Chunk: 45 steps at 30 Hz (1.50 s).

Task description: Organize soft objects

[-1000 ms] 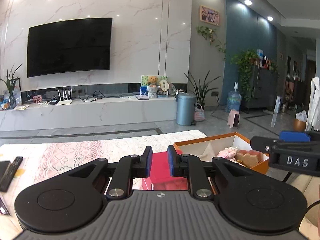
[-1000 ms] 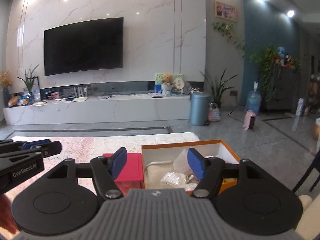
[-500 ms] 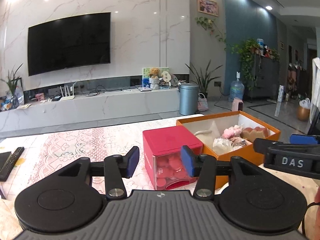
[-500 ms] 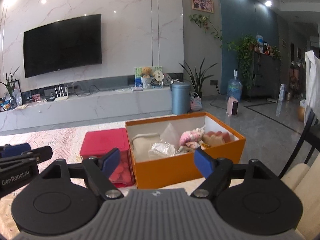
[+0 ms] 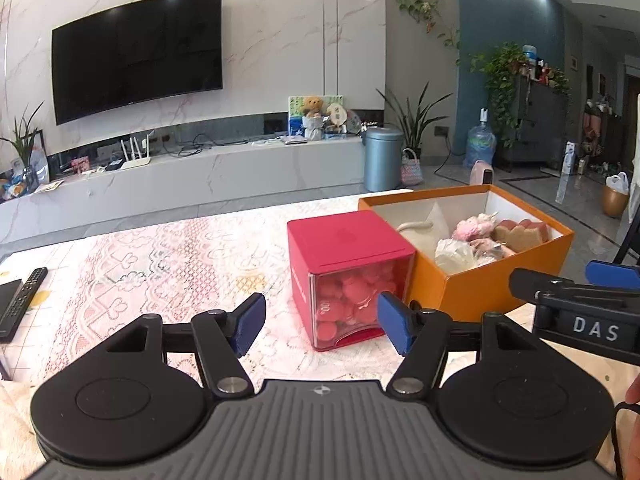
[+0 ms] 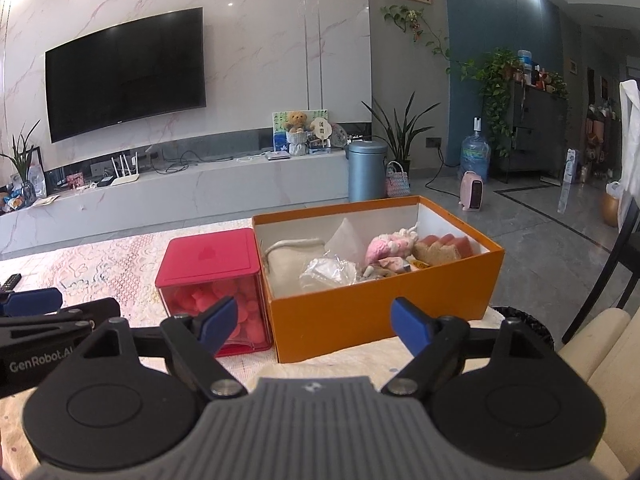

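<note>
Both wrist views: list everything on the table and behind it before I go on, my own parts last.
orange box: one, orange, table right, open
soft items: several, pink, tan, cream, inside the orange box
red box: one, red lid, clear front, touching the orange box's left side
remote: one, black, table far left
tablecloth: one, pink lace pattern
TV: one, black, wall
bin: one, grey-blue, floor
left gripper: black, blue pads, jaws opening, nothing between
right gripper: same, jaws opening, nothing between
</note>
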### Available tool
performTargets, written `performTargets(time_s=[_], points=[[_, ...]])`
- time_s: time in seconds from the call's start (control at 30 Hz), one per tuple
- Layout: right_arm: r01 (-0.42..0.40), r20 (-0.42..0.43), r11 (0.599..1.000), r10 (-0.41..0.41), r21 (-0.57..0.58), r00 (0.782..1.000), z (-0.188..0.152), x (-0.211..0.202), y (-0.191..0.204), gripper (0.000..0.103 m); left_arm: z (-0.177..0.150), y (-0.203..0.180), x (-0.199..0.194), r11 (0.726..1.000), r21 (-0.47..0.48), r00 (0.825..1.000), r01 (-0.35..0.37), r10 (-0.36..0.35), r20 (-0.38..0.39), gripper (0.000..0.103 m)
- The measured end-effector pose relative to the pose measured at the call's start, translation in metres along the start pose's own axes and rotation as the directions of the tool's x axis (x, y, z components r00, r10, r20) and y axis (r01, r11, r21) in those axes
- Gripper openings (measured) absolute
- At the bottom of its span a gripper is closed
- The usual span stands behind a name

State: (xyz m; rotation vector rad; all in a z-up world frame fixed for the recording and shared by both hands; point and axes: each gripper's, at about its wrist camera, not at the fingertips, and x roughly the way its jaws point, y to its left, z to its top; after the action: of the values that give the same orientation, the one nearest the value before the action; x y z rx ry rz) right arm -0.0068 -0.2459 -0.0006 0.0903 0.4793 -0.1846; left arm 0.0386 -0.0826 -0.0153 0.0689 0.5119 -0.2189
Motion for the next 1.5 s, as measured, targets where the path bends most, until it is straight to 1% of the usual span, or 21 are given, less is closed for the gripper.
performTargets(time_s=[0.1, 1.5], points=[[0.000, -0.002, 1.000, 0.000, 0.007, 1.000, -0.0012, 0.0001, 0.0000, 0.084, -0.0005, 0.0021, 0.0007, 1.000, -0.004, 1.000, -0.004, 0.004, -0.014, 0.077], [-0.010, 0.002, 1.000, 0.010, -0.017, 1.000, 0.0005, -0.0010, 0.0038, 0.085, 0.0042, 0.0042, -0.0026, 1.000, -0.005, 1.000, -0.006, 0.006, -0.012, 0.077]])
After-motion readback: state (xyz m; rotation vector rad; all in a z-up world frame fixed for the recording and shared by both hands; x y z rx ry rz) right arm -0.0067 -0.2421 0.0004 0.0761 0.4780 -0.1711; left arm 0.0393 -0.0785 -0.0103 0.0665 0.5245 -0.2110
